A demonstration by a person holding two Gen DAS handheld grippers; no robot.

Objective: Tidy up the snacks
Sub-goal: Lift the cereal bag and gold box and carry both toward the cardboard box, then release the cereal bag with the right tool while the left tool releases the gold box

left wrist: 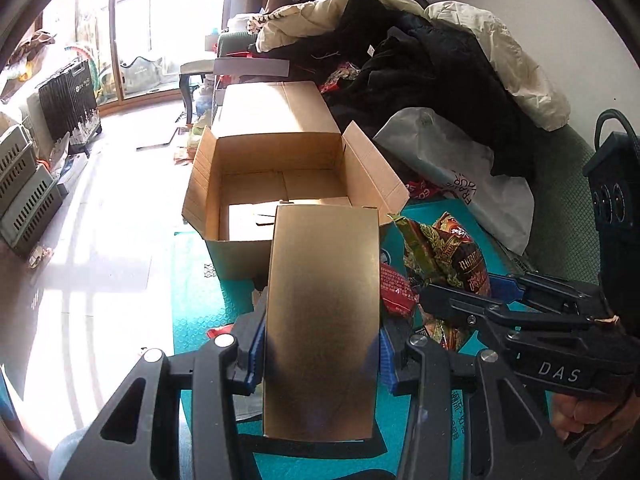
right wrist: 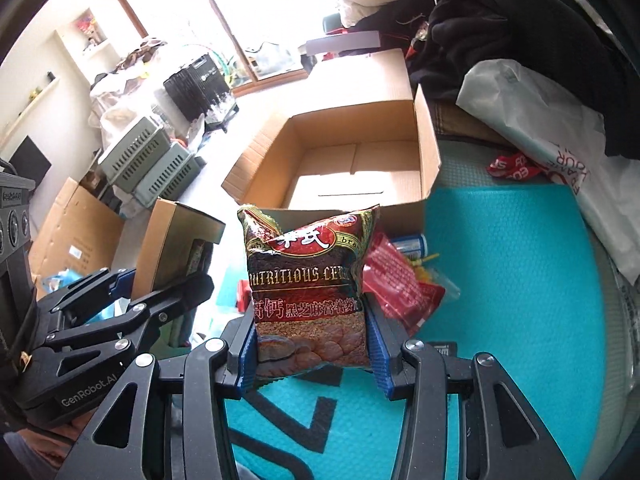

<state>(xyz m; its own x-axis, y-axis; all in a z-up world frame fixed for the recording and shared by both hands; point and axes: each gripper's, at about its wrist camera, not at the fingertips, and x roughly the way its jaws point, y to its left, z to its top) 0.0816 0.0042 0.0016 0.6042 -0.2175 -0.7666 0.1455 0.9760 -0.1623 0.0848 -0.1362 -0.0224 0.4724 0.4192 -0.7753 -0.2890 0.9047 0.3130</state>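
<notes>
Sunlit floor and a teal mat [right wrist: 520,280] carry everything, with the open cardboard box [left wrist: 280,184] on the mat as the landmark. Nearest the lens in the left wrist view, the left gripper [left wrist: 320,356] is clamped by its blue pads on a flat gold-brown carton [left wrist: 324,320], held up in front of the box's near wall with its far end reaching over the box rim. To the right of it, the right gripper [right wrist: 312,356] is clamped on a red-and-brown cereal bag [right wrist: 308,284], upright between the pads and likewise just short of the box's near wall. Beyond the bag, beside the box's near right corner, lie a red snack packet [right wrist: 400,284] and a blue can [right wrist: 412,244] on the mat. Inside, the box shows only its bare bottom flaps. Right of the box, a white plastic bag [right wrist: 540,120] and dark clothes [left wrist: 440,64] are heaped; left of it, grey crates [right wrist: 152,160] stand on the floor.
</notes>
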